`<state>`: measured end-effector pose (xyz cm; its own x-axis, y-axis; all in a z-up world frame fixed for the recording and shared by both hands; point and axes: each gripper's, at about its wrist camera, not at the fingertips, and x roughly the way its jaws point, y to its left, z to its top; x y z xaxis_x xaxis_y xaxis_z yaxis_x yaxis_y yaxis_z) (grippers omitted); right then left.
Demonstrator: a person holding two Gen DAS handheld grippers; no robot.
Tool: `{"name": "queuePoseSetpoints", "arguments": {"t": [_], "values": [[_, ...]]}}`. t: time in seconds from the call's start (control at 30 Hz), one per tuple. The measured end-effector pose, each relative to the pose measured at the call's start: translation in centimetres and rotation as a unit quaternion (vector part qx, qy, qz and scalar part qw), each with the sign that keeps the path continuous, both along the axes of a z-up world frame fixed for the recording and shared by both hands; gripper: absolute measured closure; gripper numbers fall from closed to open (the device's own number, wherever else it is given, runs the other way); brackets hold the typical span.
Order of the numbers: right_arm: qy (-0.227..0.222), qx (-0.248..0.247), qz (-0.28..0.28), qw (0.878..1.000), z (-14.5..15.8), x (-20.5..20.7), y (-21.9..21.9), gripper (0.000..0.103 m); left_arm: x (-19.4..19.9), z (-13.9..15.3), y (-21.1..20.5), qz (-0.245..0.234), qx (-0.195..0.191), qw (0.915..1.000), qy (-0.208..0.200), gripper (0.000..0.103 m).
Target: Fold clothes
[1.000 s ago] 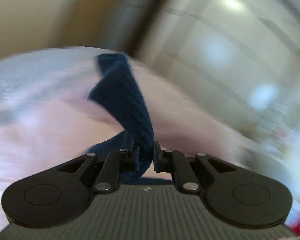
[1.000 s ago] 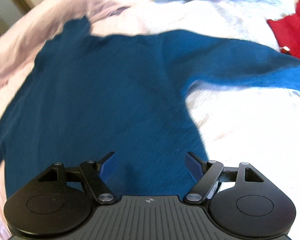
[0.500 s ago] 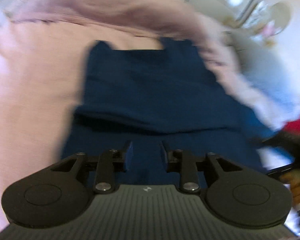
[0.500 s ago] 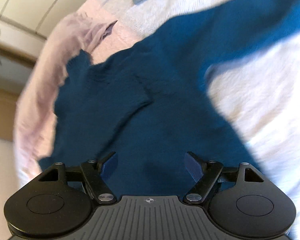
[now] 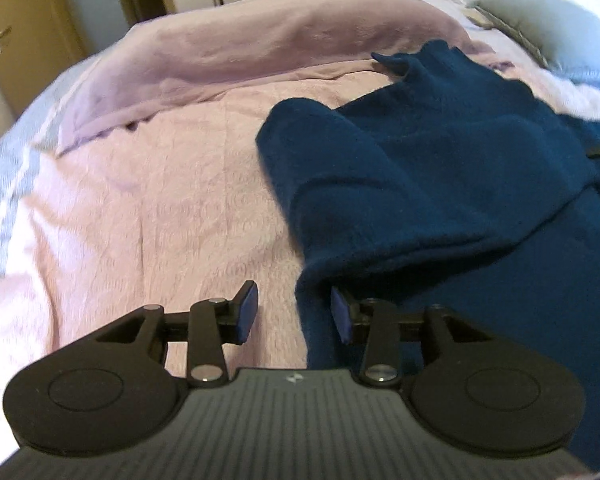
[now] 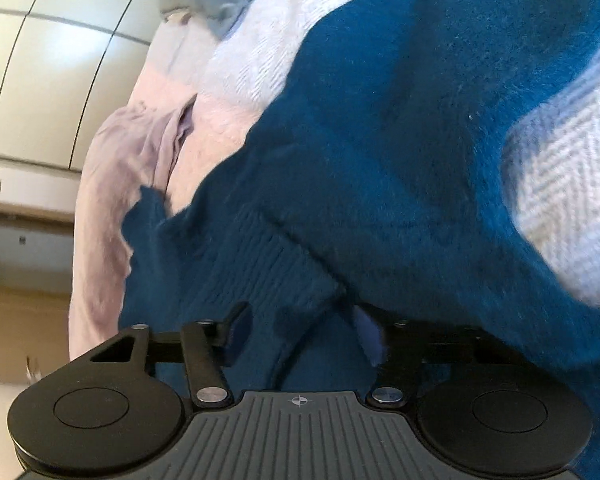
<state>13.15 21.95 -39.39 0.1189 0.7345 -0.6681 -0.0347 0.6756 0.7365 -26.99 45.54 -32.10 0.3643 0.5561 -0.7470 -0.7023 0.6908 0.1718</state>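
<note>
A dark blue knit sweater (image 5: 452,168) lies spread on the pink bed cover (image 5: 148,216). One sleeve is folded across its body, with the ribbed cuff (image 6: 260,264) near my right gripper. My left gripper (image 5: 294,312) is open at the sweater's left edge; the edge lies between its fingers. My right gripper (image 6: 304,332) is open low over the sweater, with the cuff fabric between its fingers. The other sleeve (image 6: 480,40) stretches away to the upper right.
A rumpled lilac blanket (image 5: 260,40) lies along the far side of the bed. A grey-blue pillow (image 5: 548,28) sits at the far right. A white herringbone blanket (image 6: 572,168) lies under the sweater's right side. Wooden doors (image 5: 24,32) and white cabinets (image 6: 52,60) stand beyond the bed.
My left gripper let go of the sleeve it was holding, opened and moved to the sweater's left edge. The sleeve now lies folded across the body. My right gripper dropped closer to the cuff.
</note>
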Motion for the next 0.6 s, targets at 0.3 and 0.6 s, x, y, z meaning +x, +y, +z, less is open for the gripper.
{"name": "queuePoseSetpoints", "arguments": {"t": [0.3,0.6], "values": [[-0.293,0.022,0.072,0.953,9.0,-2.9,-1.0,0.097,0.4,0.0,-1.7,-0.056,0.075,0.9956,0.008,0.095],[-0.201,-0.097,0.080,0.972,2.6,-1.7,-1.1,0.097,1.9,-2.0,-1.8,-0.079,0.063,0.9927,0.066,0.093]]}}
